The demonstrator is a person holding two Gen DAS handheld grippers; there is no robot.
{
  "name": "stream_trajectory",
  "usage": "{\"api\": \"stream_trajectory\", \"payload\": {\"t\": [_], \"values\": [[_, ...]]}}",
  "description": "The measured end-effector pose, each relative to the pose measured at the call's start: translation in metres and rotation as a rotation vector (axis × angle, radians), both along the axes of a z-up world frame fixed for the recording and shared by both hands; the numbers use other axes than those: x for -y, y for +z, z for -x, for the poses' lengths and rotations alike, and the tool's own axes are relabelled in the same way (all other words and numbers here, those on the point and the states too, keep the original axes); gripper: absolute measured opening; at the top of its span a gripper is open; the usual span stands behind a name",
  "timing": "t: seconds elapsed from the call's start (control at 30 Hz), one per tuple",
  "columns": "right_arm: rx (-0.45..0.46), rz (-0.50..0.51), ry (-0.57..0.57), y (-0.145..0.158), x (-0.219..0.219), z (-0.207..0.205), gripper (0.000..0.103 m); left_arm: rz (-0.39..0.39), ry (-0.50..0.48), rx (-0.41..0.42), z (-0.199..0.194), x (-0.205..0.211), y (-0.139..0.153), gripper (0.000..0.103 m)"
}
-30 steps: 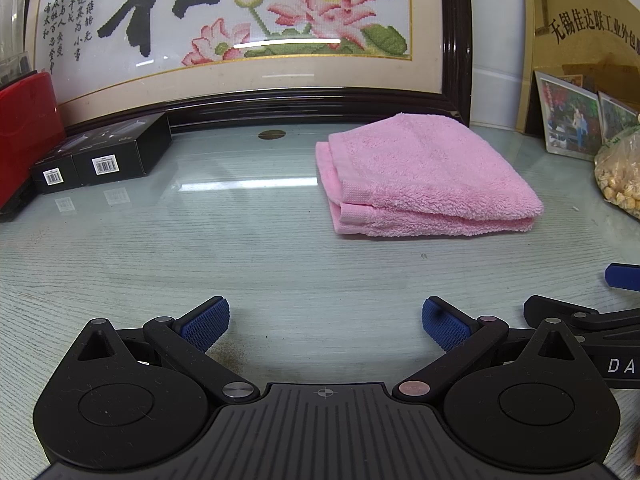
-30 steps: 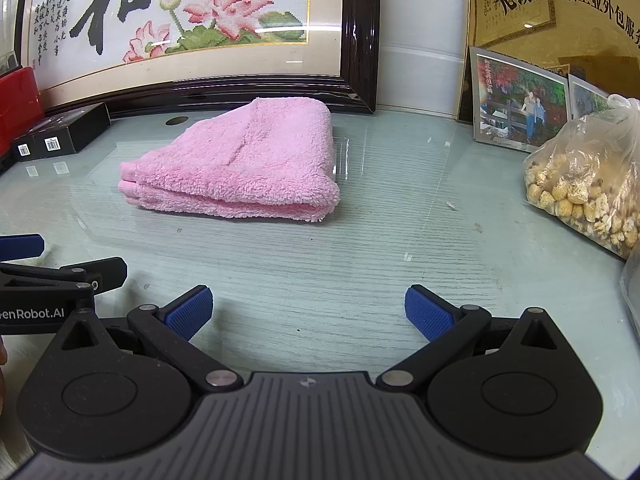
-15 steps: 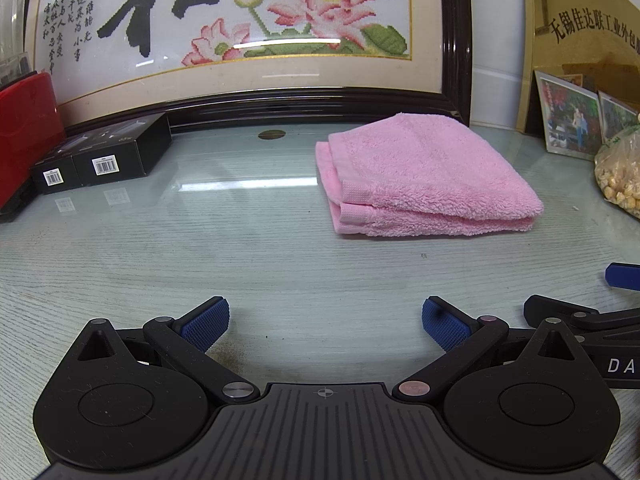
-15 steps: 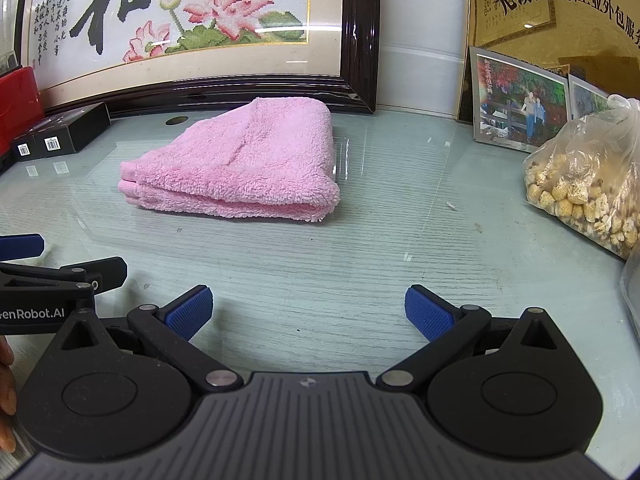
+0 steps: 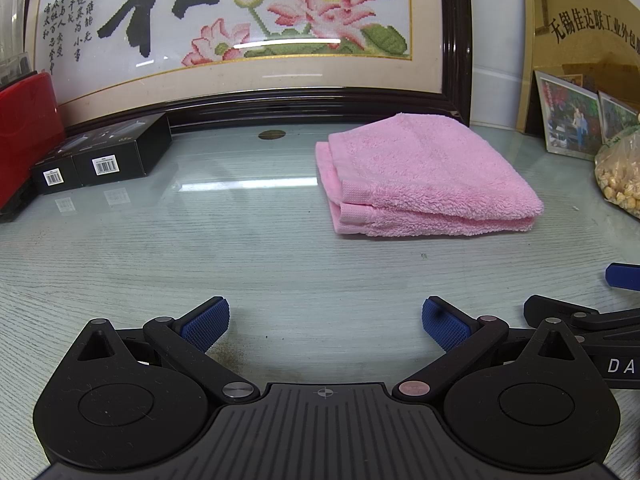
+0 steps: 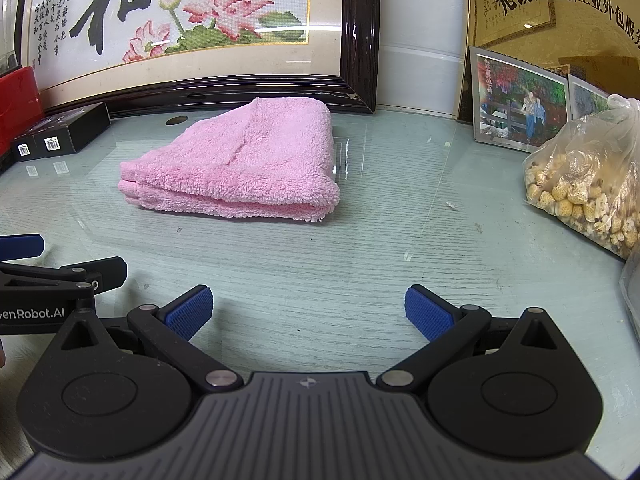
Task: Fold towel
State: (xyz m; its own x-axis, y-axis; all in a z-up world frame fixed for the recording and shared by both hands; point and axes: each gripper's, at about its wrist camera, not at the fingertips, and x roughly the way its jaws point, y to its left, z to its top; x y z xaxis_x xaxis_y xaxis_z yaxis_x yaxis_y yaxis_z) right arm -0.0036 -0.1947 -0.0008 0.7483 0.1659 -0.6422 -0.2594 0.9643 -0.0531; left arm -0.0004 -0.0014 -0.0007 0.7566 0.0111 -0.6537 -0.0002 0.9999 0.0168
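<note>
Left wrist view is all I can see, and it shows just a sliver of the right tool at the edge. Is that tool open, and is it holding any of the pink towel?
Observer: The right tool is open, with only bare glass table between its fingers. The pink towel lies folded ahead of it, and nothing touches it.
Operator: I see part of a bag on the far right. How close is it to the towel?
Observer: The plastic bag, full of pale lumpy snacks, sits well apart from the towel, to its right, in front of a leaning photo.

Fluffy cloth towel [image 5: 424,172], glossy glass tabletop [image 5: 240,248]
</note>
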Motion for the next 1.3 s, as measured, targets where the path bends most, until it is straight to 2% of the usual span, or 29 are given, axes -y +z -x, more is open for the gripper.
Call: {"api": "stream_trajectory", "payload": {"t": [1.0, 1.23, 1.3], "values": [[0.0, 0.0, -0.005, 0.0, 0.001, 0.0, 0.103, -0.013, 0.026, 0.006, 0.001, 0.002, 0.0, 0.103], [0.0, 0.0, -0.005, 0.0, 0.001, 0.0, 0.103, 0.031, 0.077, 0.098, 0.015, -0.013, 0.008, 0.103], [0.0, 0.0, -0.005, 0.0, 0.001, 0.0, 0.103, 0.009, 0.099, 0.145, 0.024, -0.017, 0.011, 0.103]]}}
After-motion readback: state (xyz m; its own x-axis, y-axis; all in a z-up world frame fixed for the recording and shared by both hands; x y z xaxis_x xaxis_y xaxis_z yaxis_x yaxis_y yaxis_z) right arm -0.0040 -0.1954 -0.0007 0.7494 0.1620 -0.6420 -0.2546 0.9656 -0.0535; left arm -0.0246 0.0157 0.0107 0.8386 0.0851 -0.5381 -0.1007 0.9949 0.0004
